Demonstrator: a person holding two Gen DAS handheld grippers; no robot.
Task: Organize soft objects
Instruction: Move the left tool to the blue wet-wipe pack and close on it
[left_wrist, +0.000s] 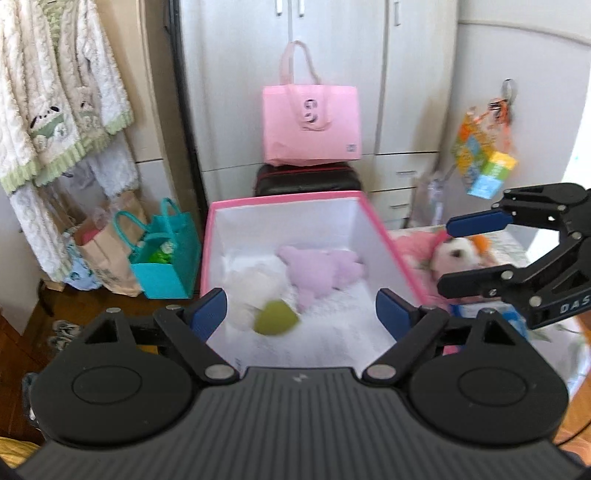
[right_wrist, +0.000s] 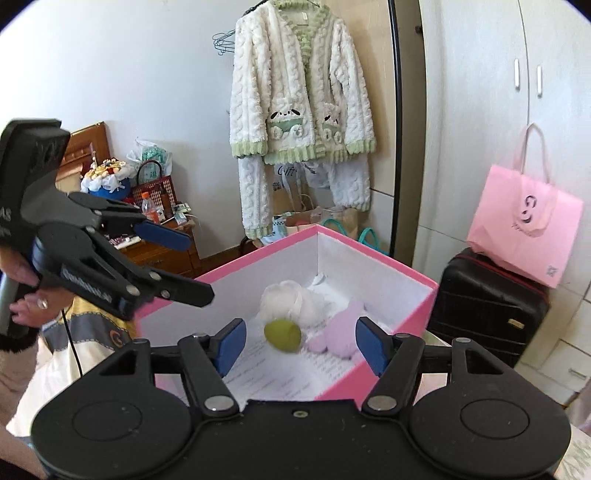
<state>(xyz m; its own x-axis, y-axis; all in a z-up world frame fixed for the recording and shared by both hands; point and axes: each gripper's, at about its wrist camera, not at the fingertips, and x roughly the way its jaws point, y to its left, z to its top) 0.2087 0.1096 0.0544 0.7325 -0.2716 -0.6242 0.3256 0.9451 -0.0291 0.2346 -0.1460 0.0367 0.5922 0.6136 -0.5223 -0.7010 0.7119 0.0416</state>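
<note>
A pink box (left_wrist: 284, 197) (right_wrist: 369, 247) with white inner walls stands open below both grippers. Inside lie a white plush (left_wrist: 251, 288) (right_wrist: 291, 299) with a round green part (left_wrist: 275, 317) (right_wrist: 282, 334) and a lilac plush (left_wrist: 321, 271) (right_wrist: 340, 332). My left gripper (left_wrist: 301, 314) (right_wrist: 197, 266) hovers over the box's near side, open and empty. My right gripper (right_wrist: 303, 341) (left_wrist: 445, 256) is above the box's other side, also open with nothing in it. Outside the box, on the right, lies a white and pink plush (left_wrist: 458, 253) with an orange patch.
A pink tote bag (left_wrist: 310, 122) sits on a black suitcase (left_wrist: 306, 179) behind the box, against the white wardrobe (left_wrist: 332, 44). A teal bag (left_wrist: 166, 254) and paper bags stand on the floor to the left. A fleece jacket (right_wrist: 295, 92) hangs on the wall. A hand (right_wrist: 22, 288) holds the left gripper.
</note>
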